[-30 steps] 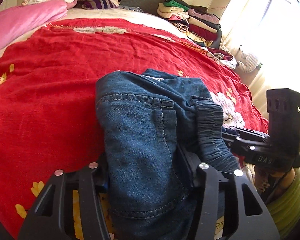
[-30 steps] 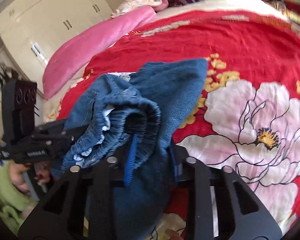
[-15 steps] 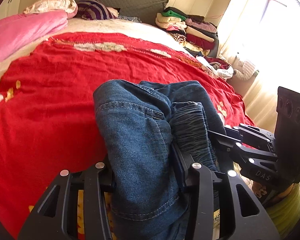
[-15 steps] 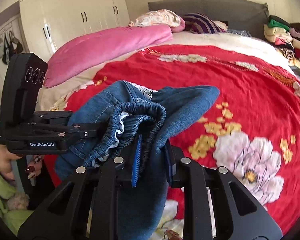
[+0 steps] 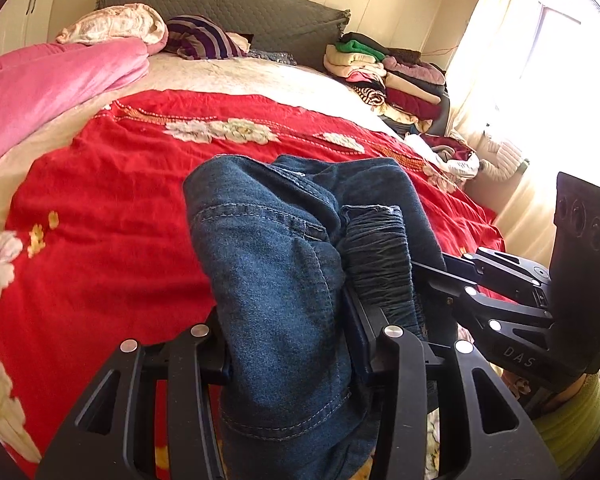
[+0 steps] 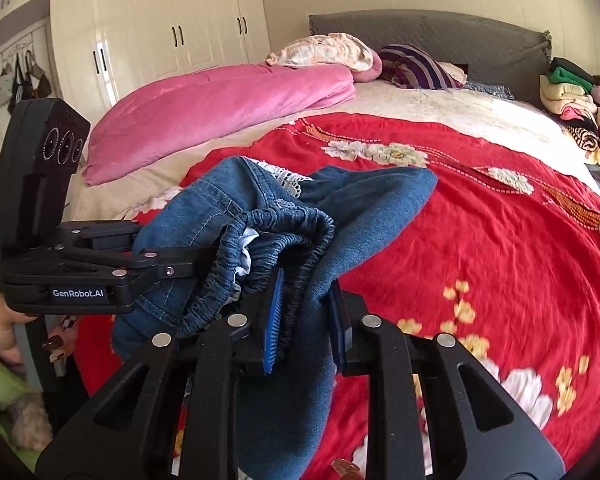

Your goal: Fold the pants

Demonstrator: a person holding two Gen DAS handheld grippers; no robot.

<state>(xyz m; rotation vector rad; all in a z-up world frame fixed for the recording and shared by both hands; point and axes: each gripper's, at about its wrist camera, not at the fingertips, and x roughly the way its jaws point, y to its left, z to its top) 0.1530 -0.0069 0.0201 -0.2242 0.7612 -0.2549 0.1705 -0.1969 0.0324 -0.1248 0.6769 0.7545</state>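
The left gripper [image 5: 288,344] is clamped on a thick bundle of dark blue denim pants [image 5: 276,280], which fill the gap between its black fingers. In the left wrist view the pants run lengthwise away from the camera, up over the red floral bedspread [image 5: 108,248], with stitched seams on the near fold and the gathered elastic waistband [image 5: 380,264] lying along the right side. The right gripper [image 5: 432,280] reaches in from the right and pinches that waistband. This view alone shows a sunlit curtained window [image 5: 540,80].

In the right wrist view the right gripper [image 6: 304,316] is closed on the ruched waistband [image 6: 284,240] between blue pads [image 6: 274,320]. Here the pants [image 6: 360,208] bunch up held above the bedspread [image 6: 500,260], one rounded fold pointing right. The left gripper [image 6: 204,256] holds them from the left. Only this view shows white lace trim [image 6: 284,174], the white wardrobe [image 6: 160,28], and a hand [image 6: 8,328] with painted nails.
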